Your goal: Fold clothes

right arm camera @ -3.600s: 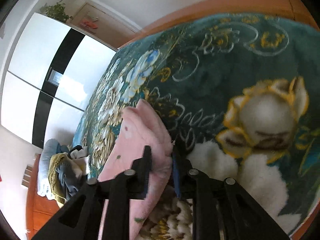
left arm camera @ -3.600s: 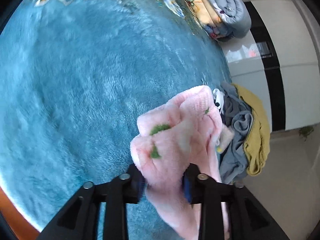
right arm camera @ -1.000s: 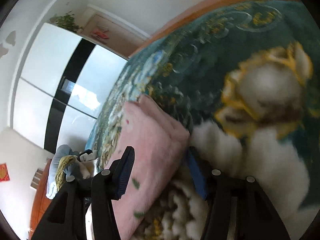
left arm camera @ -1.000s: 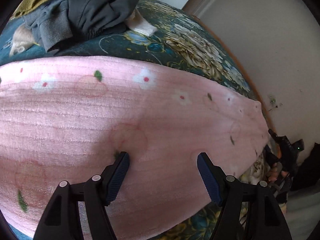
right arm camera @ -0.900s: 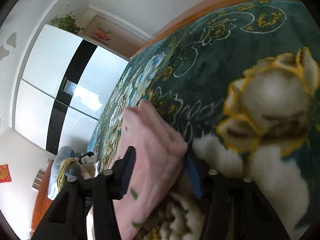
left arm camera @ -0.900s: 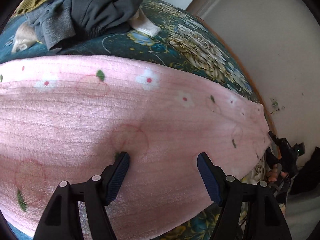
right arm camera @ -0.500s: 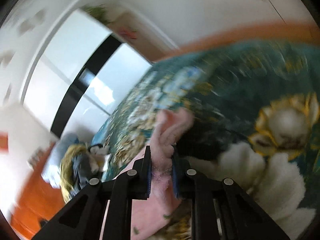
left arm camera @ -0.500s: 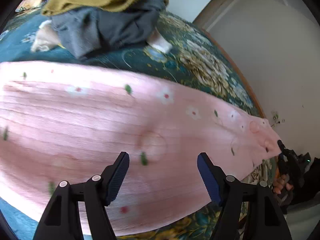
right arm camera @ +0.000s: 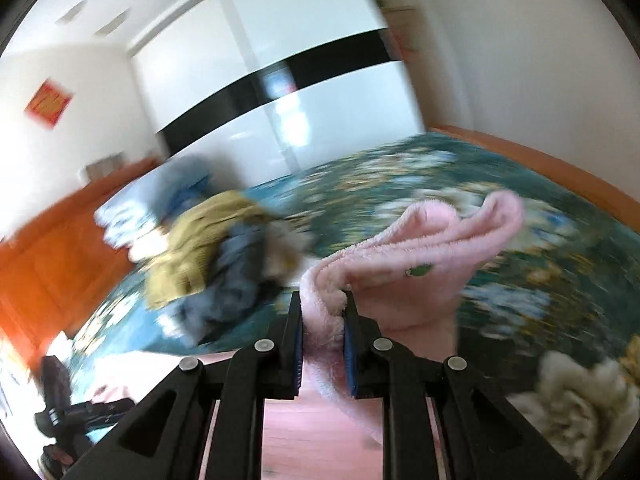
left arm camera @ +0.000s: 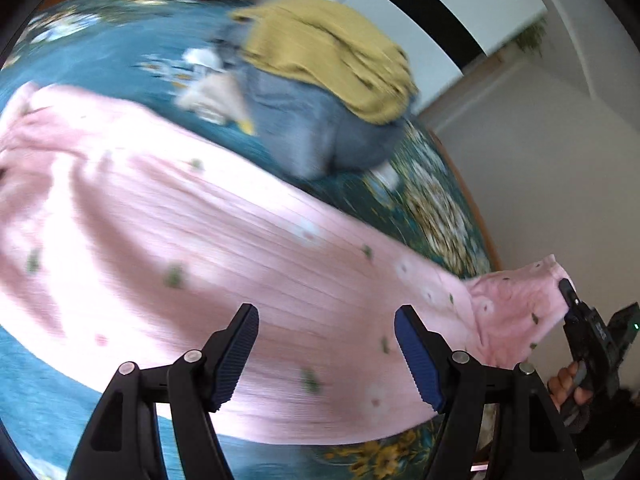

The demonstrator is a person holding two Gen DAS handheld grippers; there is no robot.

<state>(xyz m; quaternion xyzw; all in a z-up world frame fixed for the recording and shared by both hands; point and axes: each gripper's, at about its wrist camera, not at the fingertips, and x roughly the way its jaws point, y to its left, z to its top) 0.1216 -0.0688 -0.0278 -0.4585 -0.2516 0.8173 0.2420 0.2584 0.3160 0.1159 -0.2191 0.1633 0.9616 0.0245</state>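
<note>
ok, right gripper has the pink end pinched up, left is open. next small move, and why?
Probably carry the right gripper across toward the far end of the pink fleece garment to fold it. Its fingers clamp a lifted corner, the rest lies spread on the teal floral blanket, and the left gripper hovers open.

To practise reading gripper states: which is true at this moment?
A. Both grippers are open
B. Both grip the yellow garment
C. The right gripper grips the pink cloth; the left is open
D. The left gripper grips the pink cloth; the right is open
C: the right gripper pinches the pink cloth between shut fingers, while the left gripper hangs open above it.
</note>
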